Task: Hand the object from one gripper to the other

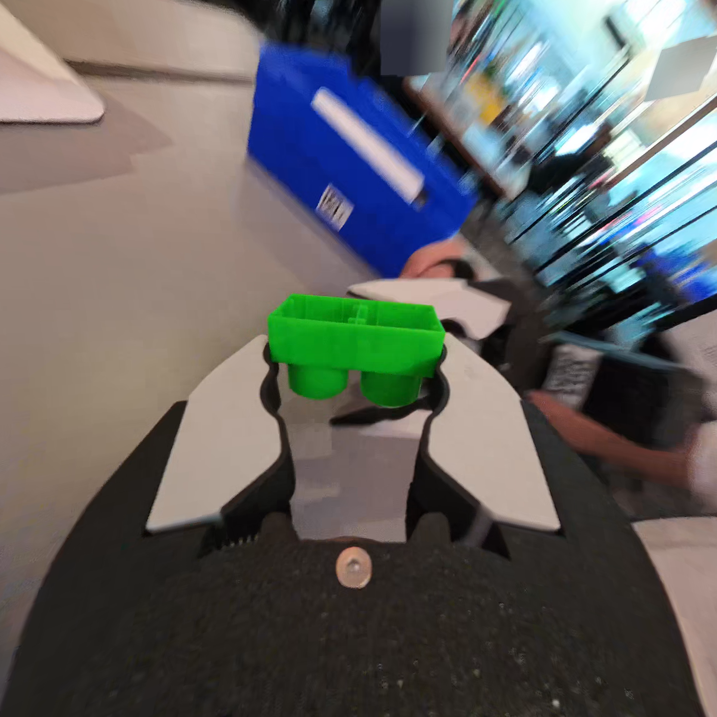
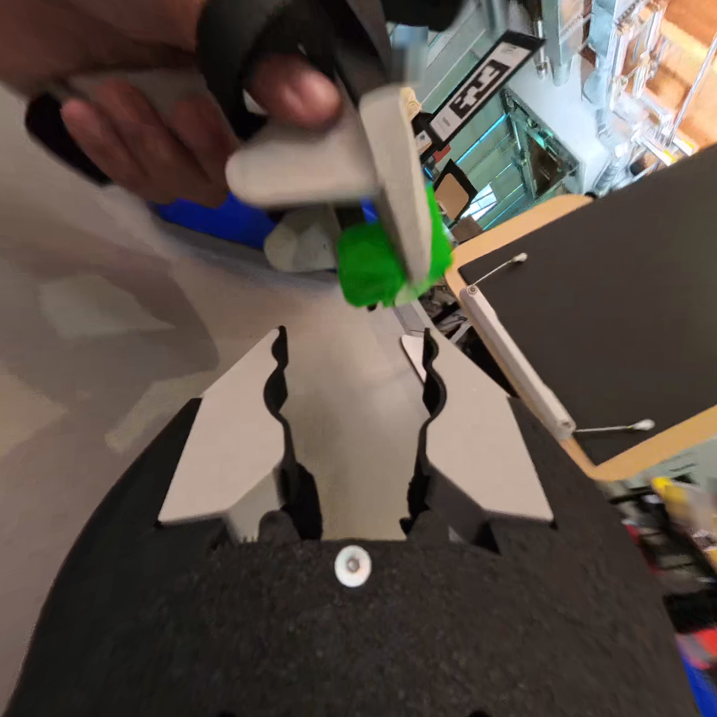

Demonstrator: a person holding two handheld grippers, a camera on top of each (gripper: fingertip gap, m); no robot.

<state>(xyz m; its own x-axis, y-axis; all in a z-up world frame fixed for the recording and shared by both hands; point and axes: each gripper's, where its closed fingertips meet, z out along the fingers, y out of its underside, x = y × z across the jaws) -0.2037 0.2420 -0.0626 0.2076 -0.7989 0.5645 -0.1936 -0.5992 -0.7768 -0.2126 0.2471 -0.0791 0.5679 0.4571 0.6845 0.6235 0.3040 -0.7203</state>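
A bright green toy brick [image 1: 355, 341] with two round studs pointing down sits clamped between the tips of my left gripper [image 1: 355, 351], held in the air. In the right wrist view the same green brick [image 2: 368, 267] shows blurred, gripped by the other gripper's grey fingers [image 2: 403, 201], with a person's hand [image 2: 155, 135] on its handle. My right gripper [image 2: 353, 337] is open and empty, its tips just below the brick and apart from it. The far gripper's grey finger [image 1: 446, 302] shows behind the brick in the left wrist view.
A blue box [image 1: 349, 163] lies on the pale floor [image 1: 116, 271] ahead. A black board with a wooden edge [image 2: 605, 295] stands at the right, with a grey bar [image 2: 512, 361] on it. Blurred shelves [image 1: 582, 135] fill the right background. A person's arm [image 1: 601, 434] is at right.
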